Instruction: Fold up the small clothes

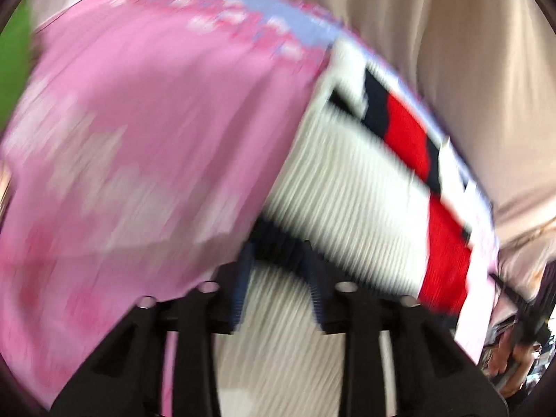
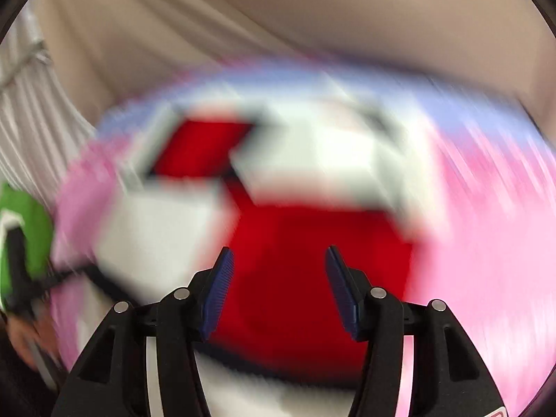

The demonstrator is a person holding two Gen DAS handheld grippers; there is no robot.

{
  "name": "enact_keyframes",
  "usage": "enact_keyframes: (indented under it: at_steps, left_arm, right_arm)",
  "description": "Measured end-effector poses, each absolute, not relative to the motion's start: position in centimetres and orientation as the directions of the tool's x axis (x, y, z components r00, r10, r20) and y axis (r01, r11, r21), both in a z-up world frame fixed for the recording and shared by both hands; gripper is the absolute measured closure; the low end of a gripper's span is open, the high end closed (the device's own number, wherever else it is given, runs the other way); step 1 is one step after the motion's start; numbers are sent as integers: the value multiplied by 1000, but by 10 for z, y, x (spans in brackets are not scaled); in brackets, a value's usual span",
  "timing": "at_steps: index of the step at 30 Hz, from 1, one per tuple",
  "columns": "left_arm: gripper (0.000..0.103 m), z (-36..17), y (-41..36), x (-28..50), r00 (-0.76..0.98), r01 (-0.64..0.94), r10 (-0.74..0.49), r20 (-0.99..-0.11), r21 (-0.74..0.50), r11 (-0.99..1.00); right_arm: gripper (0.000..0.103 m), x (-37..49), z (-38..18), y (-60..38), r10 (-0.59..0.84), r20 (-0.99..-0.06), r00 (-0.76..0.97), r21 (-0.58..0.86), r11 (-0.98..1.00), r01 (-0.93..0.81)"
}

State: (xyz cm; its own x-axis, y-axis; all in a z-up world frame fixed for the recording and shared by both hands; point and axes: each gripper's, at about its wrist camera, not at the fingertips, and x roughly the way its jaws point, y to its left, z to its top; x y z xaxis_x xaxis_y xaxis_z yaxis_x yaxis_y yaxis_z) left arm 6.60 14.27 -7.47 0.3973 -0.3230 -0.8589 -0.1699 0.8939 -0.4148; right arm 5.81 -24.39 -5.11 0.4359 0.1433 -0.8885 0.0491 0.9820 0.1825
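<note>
Item: white ribbed knit garment with red and black blocks (image 1: 351,187), on pink patterned cloth (image 1: 121,132). Left gripper (image 1: 278,271) jaws apart, garment between, seemingly unpinched; right gripper (image 2: 279,278) jaws apart above it.

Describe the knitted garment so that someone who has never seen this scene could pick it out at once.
Start at the wide beige cloth covering the background, then find the pink fabric spread over it. The knitted garment lies on that pink fabric: it alone is ribbed and white, with bold red blocks edged in dark lines.
</note>
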Motion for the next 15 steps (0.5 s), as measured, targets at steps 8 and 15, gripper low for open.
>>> enact_keyframes:
  at_steps: [8,15]
  left_arm:
    - [46,-84,136,-24,349,-299,-369,-861,-476,827]
    - [78,-85,118,-14,375,-313,-403,-834,-524,792]
  right_arm:
    - [48,-106,-119,-264,268,-927,263,338,901,272]
    - [70,-92,-123,-230,293,-880,375,397,886,239]
